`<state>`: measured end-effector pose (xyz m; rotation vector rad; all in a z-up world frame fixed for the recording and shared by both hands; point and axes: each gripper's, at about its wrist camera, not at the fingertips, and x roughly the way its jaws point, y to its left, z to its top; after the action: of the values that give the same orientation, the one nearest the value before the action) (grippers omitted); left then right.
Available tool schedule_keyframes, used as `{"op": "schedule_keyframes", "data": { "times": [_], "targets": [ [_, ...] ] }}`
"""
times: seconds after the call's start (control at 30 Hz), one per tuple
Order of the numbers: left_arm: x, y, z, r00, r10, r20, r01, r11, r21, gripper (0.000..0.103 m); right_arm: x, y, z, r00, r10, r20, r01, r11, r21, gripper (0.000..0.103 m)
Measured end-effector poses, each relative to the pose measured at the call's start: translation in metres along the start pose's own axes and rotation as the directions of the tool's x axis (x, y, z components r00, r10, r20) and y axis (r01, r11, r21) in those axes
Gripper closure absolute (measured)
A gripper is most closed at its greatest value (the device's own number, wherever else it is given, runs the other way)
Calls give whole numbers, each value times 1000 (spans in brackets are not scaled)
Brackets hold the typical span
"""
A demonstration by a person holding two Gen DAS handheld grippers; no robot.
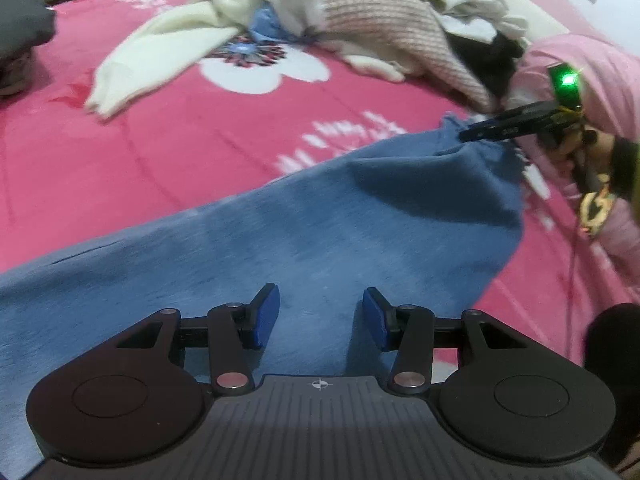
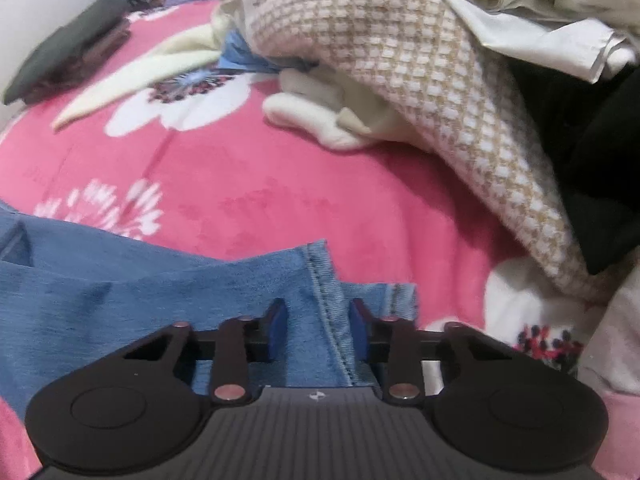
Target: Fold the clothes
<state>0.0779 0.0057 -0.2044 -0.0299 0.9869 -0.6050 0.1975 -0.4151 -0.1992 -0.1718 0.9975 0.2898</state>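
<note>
Blue denim jeans lie spread across a pink flowered blanket. My left gripper hovers over the middle of the denim, jaws apart, with only flat cloth beneath them. The right wrist view shows my right gripper shut on a stitched hem of the jeans, the seam running between its blue pads. In the left wrist view the right gripper holds that corner of the denim raised at the far right, and a pink-sleeved arm is behind it.
A heap of unfolded clothes fills the back of the bed, topped by a pink-and-white checked knit. A cream garment trails out to the left. Dark folded clothes sit at the far left edge.
</note>
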Motion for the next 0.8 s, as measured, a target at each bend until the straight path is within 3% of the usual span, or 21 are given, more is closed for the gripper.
{"op": "schedule_keyframes", "data": {
  "times": [0.1,0.27,0.37,0.4,0.57,0.6,0.63,0.8],
  "targets": [
    [0,8,0,999,28,19,-27,1000,-13,57,-10,3,-2,999,-43,22,42,999,20,91],
    [2,16,-1,999,34,34,-32,998,-44,57,-23,4,-4,995,-90,51,88,995,50,91],
    [3,14,-4,998,41,37,-40,999,-22,57,-18,1,-5,994,-109,31,107,993,49,77],
    [3,14,-4,998,43,38,-42,999,-18,57,-15,2,-5,992,-121,29,120,992,30,65],
    [4,14,-7,998,49,44,-49,999,-11,57,-4,2,-11,993,-113,-20,114,994,1,62],
    [5,14,-7,998,50,43,-50,999,-12,57,-5,2,-11,992,-121,-17,121,993,10,64],
    [5,15,-7,998,51,43,-51,999,-12,57,-7,2,-11,992,-129,-15,129,991,20,90],
    [5,17,-7,998,53,42,-51,998,-29,57,-36,-6,-16,981,-187,51,179,975,128,94]
  ]
}}
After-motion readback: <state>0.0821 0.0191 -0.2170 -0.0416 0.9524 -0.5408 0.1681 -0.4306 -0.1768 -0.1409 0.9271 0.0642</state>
